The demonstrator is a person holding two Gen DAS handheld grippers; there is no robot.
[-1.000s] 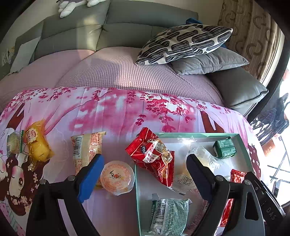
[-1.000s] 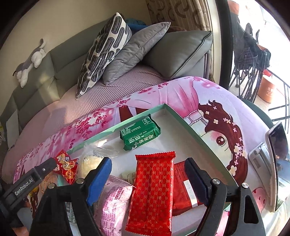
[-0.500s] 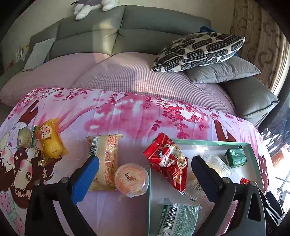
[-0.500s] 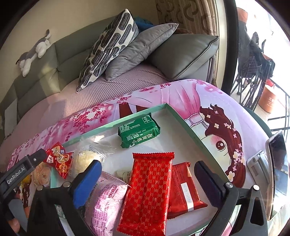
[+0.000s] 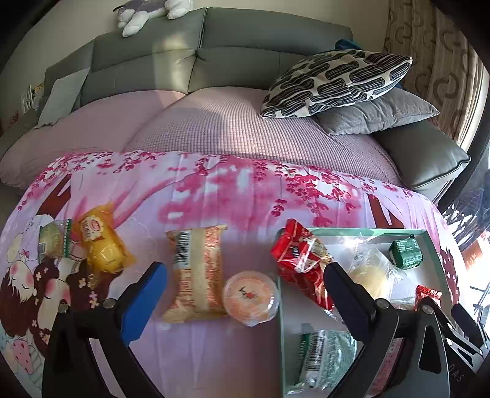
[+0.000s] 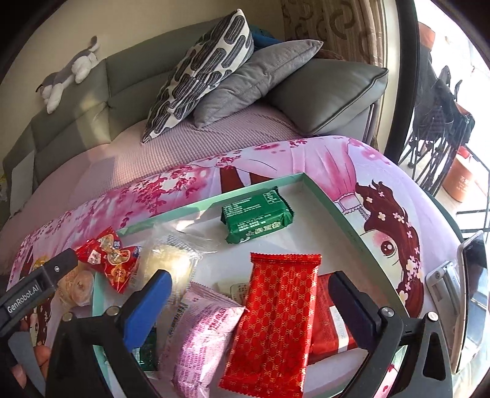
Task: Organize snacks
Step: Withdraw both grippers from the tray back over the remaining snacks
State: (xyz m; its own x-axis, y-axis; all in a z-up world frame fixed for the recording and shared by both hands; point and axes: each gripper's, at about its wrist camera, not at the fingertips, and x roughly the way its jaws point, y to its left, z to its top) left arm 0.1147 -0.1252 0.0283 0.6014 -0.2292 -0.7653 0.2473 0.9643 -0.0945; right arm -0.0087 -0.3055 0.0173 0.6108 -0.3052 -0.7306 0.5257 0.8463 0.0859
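A teal-rimmed tray holds several snacks: a green packet, a long red wafer pack, a pink bag, a clear-wrapped bun. A red candy bag lies over the tray's left rim. On the cloth outside it lie a jelly cup, an orange-printed bread pack, a yellow snack and a small green-wrapped cake. My left gripper is open and empty over the jelly cup. My right gripper is open and empty above the wafer pack.
The table carries a pink cartoon cloth. A grey sofa with patterned and grey cushions stands behind it. A phone on a stand sits at the table's right edge. A plush toy lies on the sofa back.
My left gripper has drawn back and shifted left, from the tray edge to over the jelly cup and bread pack. My right gripper has pulled back slightly. No snack has moved.
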